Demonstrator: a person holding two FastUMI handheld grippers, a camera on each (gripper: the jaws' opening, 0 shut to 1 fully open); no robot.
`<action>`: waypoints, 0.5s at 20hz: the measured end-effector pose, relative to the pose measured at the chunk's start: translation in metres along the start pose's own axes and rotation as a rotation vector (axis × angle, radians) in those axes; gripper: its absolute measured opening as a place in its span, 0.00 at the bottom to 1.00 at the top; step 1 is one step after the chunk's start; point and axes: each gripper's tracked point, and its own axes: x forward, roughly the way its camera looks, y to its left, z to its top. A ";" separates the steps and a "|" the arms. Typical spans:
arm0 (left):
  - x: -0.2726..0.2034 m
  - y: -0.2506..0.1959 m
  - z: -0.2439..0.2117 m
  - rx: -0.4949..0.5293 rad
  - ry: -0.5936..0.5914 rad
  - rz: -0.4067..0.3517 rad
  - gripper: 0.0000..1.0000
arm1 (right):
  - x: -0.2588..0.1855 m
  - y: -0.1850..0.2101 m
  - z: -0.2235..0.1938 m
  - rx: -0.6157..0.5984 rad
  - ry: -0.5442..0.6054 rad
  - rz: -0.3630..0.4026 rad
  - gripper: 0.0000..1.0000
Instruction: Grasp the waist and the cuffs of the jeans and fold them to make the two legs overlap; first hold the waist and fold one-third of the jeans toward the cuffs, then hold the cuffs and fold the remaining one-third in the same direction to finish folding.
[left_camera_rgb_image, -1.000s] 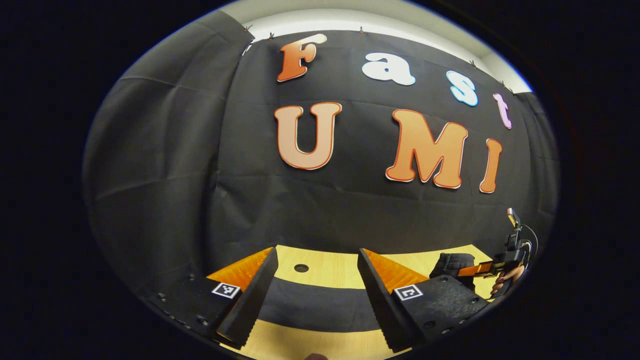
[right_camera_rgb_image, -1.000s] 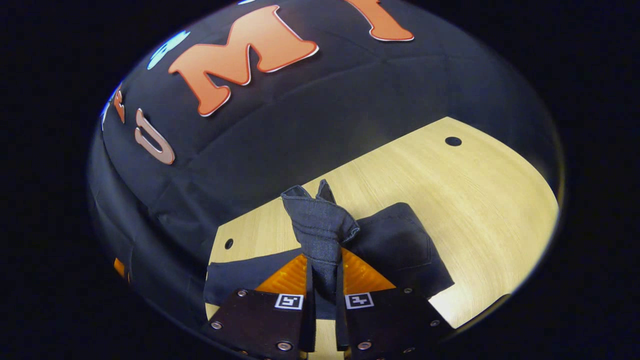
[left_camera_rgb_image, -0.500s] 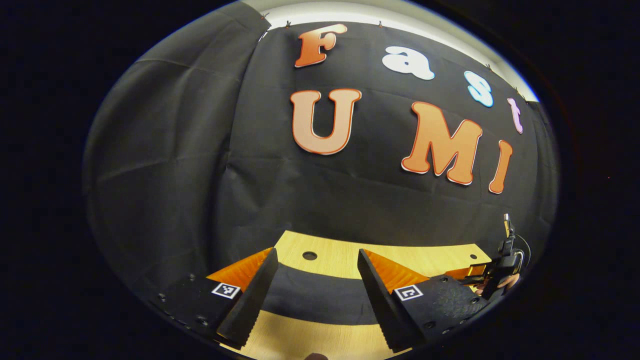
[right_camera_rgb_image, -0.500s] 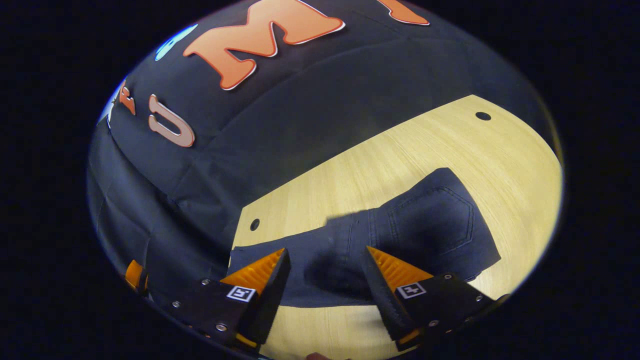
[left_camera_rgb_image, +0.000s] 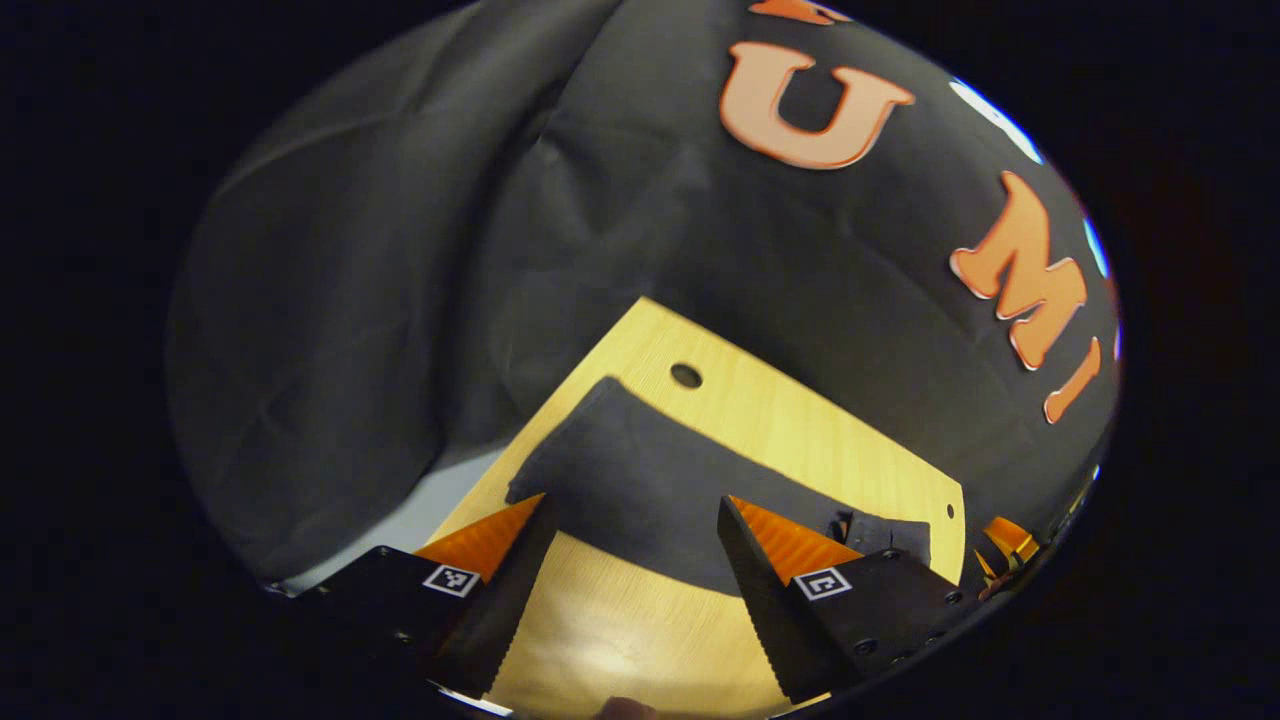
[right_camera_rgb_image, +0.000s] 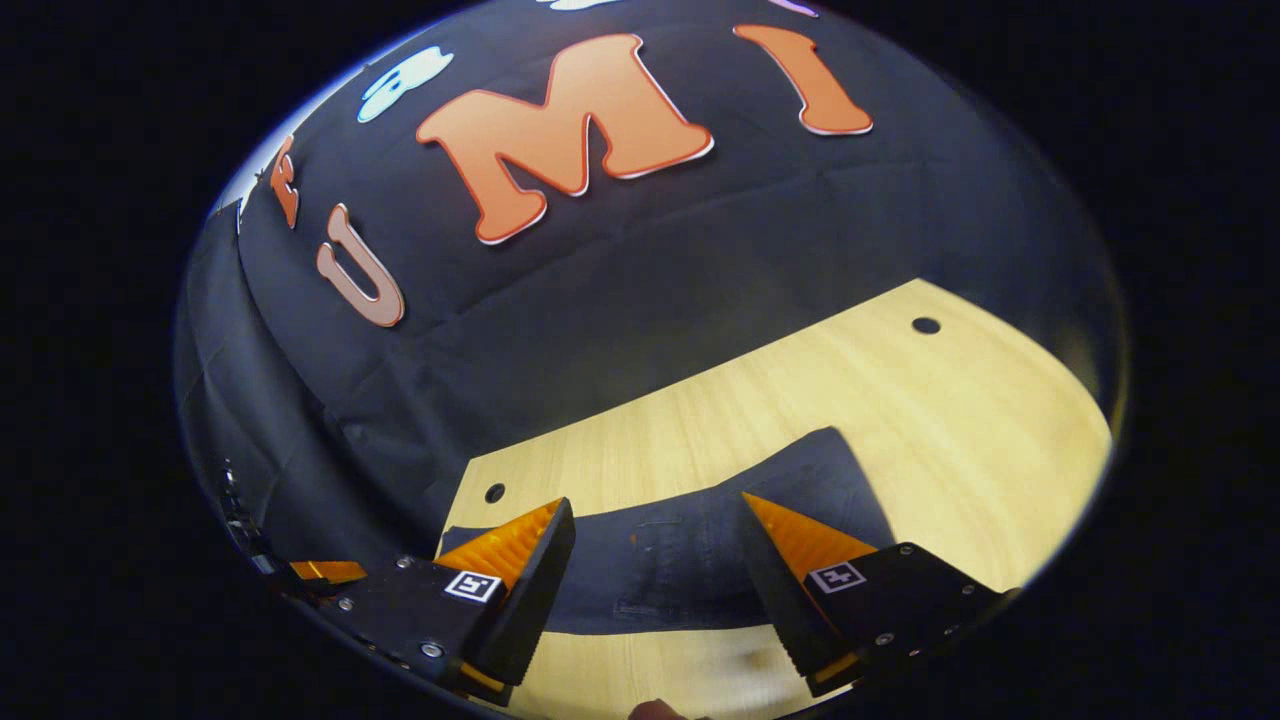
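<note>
On the pale wooden surface (left_camera_rgb_image: 800, 440) the dark jeans (left_camera_rgb_image: 650, 490) lie flat as a long band, running from the near-left edge toward the far right in the left gripper view. The left gripper (left_camera_rgb_image: 635, 560) hovers just above them with its fingers spread wide apart, nothing between them; the cloth crosses the gap beyond its tips. A round hole (left_camera_rgb_image: 686, 376) in the surface sits just past the jeans' far edge. At the right rim of that view a small orange shape shows, perhaps part of the other gripper, though it is too cut off to be sure.

In the right gripper view the jeans (right_camera_rgb_image: 690, 560) lie spread over the surface (right_camera_rgb_image: 900, 420), with stitched seams faintly visible in the denim. The right gripper (right_camera_rgb_image: 655, 580) is above them, its fingers also well apart and holding nothing. Two holes (right_camera_rgb_image: 926, 325) mark the surface, one far right and one near the left corner.
</note>
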 end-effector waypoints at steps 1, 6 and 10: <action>0.012 0.011 -0.007 -0.021 0.055 0.019 0.98 | -0.008 -0.005 0.004 -0.014 -0.019 -0.019 0.96; 0.079 0.039 -0.030 -0.152 0.242 0.101 0.98 | -0.060 -0.033 0.019 -0.091 -0.113 -0.121 0.97; 0.121 0.066 -0.052 -0.233 0.366 0.193 0.99 | -0.096 -0.046 0.018 -0.119 -0.144 -0.172 0.97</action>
